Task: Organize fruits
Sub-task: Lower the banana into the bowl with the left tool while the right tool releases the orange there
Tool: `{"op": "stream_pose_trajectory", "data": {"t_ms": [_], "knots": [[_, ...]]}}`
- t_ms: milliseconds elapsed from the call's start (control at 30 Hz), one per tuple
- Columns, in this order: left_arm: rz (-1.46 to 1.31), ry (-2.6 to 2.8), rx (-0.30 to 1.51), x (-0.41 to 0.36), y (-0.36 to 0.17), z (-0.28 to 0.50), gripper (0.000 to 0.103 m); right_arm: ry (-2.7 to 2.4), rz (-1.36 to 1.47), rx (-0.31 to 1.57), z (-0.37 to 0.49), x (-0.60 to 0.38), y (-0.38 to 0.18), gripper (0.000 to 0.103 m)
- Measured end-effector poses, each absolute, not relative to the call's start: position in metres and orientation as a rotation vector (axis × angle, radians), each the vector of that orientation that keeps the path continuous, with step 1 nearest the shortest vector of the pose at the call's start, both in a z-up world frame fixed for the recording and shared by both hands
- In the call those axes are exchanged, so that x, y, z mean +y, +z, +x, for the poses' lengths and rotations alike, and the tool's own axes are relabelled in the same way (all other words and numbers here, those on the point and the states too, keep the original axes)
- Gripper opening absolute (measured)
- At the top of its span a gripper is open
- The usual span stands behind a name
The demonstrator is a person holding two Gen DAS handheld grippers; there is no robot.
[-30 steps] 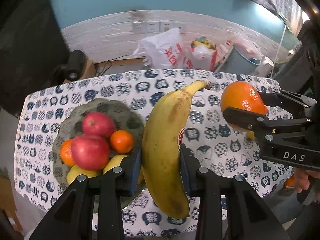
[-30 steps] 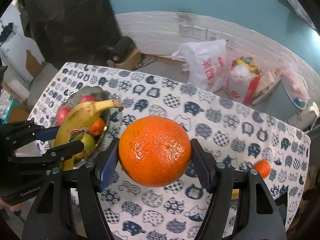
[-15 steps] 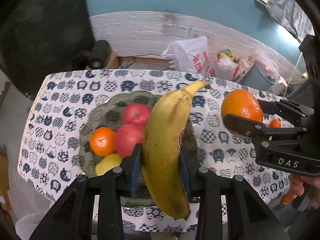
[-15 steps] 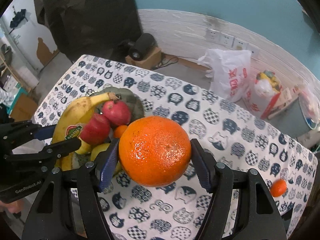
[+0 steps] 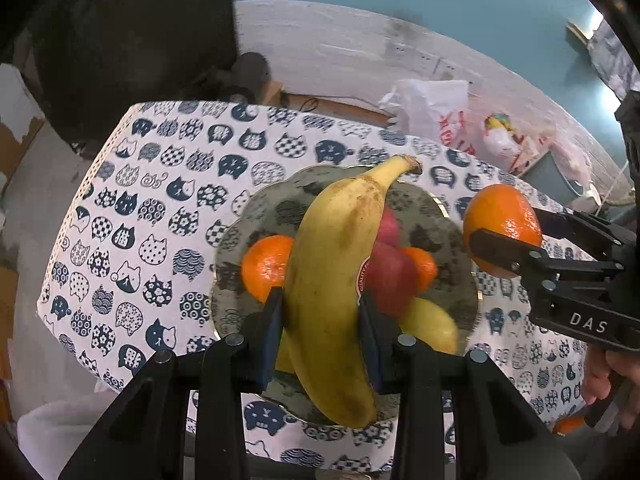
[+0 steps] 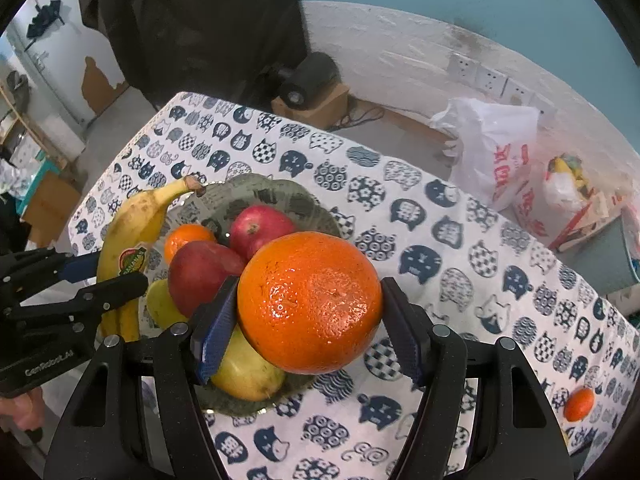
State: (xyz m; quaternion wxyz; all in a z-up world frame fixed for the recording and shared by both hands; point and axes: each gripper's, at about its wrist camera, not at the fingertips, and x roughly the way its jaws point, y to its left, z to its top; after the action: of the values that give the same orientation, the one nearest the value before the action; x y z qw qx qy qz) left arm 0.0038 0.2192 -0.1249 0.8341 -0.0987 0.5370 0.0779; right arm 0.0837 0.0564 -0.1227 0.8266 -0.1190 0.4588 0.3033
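Observation:
My left gripper (image 5: pixel 322 336) is shut on a yellow banana (image 5: pixel 336 276) and holds it over the grey patterned fruit bowl (image 5: pixel 276 208). The bowl holds two red apples (image 6: pixel 260 228), small oranges (image 5: pixel 264 268) and a yellow-green pear (image 6: pixel 248 368). My right gripper (image 6: pixel 310 336) is shut on a large orange (image 6: pixel 310 308) and holds it above the bowl's right side. It also shows in the left wrist view (image 5: pixel 504 236) at the right of the bowl. The left gripper and banana (image 6: pixel 128 232) show in the right wrist view at the left.
The table has a white cloth with blue cat faces (image 6: pixel 440 240). A small orange (image 6: pixel 580 404) lies on the cloth at the right. Beyond the table are plastic bags (image 6: pixel 492 152), a black speaker on a box (image 6: pixel 308 80) and a white wall with sockets.
Both grippers have moved left with their fruit, so the bowl now lies under the banana and close below the large orange. Both grips are unchanged.

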Motion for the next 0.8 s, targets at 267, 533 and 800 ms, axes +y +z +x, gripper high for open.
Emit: {"op": "stream_pose_trajectory", "data": {"t_ms": [267,533,800], "knots": [[-0.241,0.181,1.167,0.237,-0.145,0.016,0.036,0.639,-0.256,1.021,0.097,0.073,-0.142,0.070],[-0.258,0.161,1.170,0.243,-0.151,0.021,0.037,0.647,-0.246,1.092,0.107,0.083,-0.166,0.070],[-0.227,0.171,1.174,0.239,-0.151,0.021,0.045,0.648,-0.207,1.102,0.111,0.083,-0.164,0.078]]}}
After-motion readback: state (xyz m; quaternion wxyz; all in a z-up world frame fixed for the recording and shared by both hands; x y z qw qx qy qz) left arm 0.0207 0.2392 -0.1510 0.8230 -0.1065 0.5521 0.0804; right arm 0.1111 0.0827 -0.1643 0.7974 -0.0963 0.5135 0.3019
